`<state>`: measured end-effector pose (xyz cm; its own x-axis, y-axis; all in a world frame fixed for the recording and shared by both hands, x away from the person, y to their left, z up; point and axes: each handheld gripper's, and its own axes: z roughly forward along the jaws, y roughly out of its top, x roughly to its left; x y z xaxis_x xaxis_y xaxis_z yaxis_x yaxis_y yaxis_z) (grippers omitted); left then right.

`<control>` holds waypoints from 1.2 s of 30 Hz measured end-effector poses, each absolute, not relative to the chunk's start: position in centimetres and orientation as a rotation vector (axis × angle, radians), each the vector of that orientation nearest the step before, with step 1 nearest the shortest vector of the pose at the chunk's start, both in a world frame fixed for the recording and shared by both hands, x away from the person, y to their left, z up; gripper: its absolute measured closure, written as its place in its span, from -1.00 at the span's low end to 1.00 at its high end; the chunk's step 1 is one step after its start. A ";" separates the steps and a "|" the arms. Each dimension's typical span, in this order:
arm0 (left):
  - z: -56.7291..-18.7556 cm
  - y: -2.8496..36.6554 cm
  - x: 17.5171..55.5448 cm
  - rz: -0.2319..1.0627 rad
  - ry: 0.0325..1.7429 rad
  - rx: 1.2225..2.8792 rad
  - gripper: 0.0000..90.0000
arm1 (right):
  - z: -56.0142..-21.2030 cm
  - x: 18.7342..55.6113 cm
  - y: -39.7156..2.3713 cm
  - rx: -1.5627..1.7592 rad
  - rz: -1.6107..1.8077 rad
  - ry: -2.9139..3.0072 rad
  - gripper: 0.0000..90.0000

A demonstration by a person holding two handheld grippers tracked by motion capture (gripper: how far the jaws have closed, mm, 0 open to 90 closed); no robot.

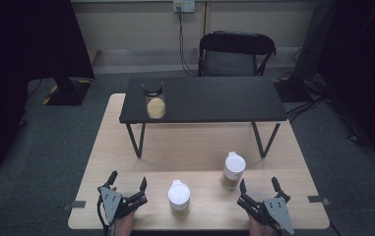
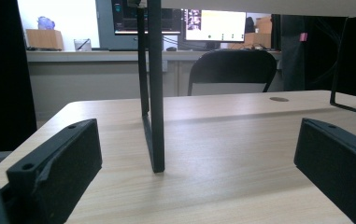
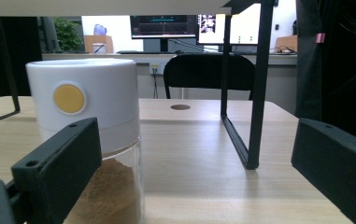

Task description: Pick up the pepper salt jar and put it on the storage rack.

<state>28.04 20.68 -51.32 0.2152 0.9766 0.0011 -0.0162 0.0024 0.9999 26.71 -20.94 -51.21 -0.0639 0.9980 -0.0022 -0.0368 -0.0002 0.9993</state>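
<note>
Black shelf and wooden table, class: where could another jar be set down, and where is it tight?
The black shelf is bare to the right of the black-lidded jar. The wooden table is bare under the shelf, between its legs. It is crowded along the near edge: two white-lidded jars stand between the left gripper and right gripper.

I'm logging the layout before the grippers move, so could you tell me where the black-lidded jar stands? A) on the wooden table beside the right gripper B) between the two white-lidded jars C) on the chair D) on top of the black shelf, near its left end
D: the black-lidded jar stands on the black shelf, near its left front corner, well away from both grippers.
</note>
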 end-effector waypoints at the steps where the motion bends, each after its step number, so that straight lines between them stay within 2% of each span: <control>1: -51.3 20.7 28.0 1.056 1.037 1.292 -0.99 | -51.2 26.7 -20.9 1.148 1.274 1.227 -0.99; 16: -51.3 20.7 28.0 1.063 1.045 1.287 -0.99 | -49.5 25.3 -20.9 1.136 1.318 1.189 -1.00; 36: -51.3 20.6 28.1 1.065 1.047 1.287 -0.99 | -45.2 23.0 -17.8 1.059 1.360 1.202 -1.00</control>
<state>28.05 20.64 -51.32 0.2024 0.9793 0.0015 -0.0159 0.0017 0.9999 22.96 -17.78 -45.17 -0.1237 0.9923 -0.0022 -0.1241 -0.0132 0.9922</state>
